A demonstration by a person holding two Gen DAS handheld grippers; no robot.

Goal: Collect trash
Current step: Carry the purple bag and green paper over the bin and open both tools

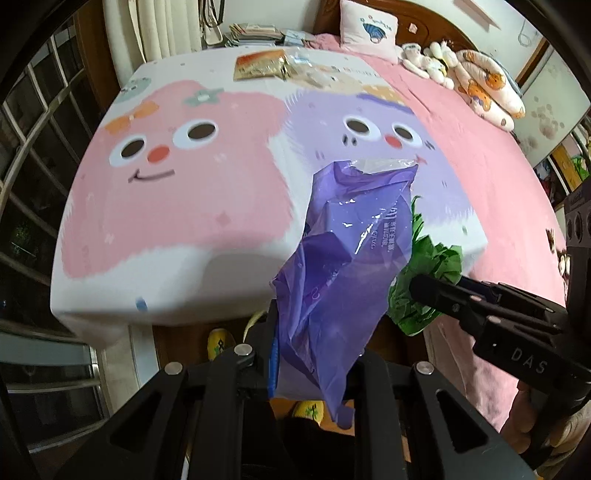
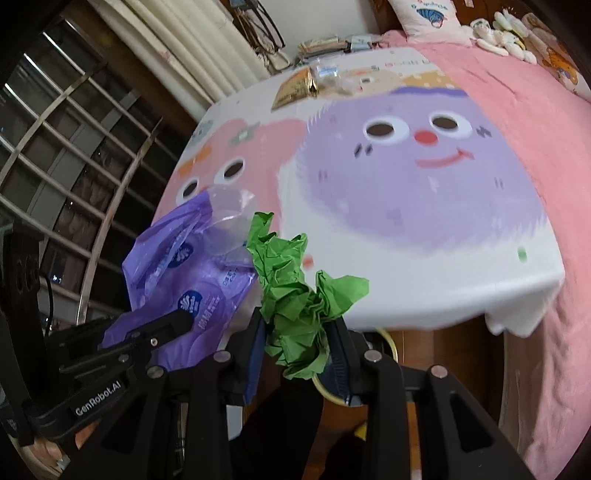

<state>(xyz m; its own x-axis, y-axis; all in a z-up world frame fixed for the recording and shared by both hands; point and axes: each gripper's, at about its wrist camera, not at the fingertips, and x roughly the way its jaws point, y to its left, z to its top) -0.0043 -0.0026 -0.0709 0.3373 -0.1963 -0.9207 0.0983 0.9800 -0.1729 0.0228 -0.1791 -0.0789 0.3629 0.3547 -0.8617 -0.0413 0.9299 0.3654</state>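
My left gripper (image 1: 312,354) is shut on a purple plastic bag (image 1: 343,254), which sticks up between its fingers over the near edge of the cartoon-print bedspread (image 1: 177,206). The same purple bag (image 2: 184,273) shows at the lower left of the right wrist view, with the left gripper (image 2: 177,321) beside it. My right gripper (image 2: 297,347) is shut on a crumpled green paper wad (image 2: 295,295). In the left wrist view that green wad (image 1: 432,280) and the right gripper (image 1: 417,288) sit just right of the bag. More wrappers (image 1: 258,64) lie at the bedspread's far edge.
A pink blanket (image 1: 480,177) covers the bed's right side, with pillows and soft toys (image 1: 480,81) at the headboard. A barred window (image 1: 33,177) and a curtain (image 1: 162,26) stand to the left. Yellow slippers (image 1: 219,341) rest on the floor below the bed edge.
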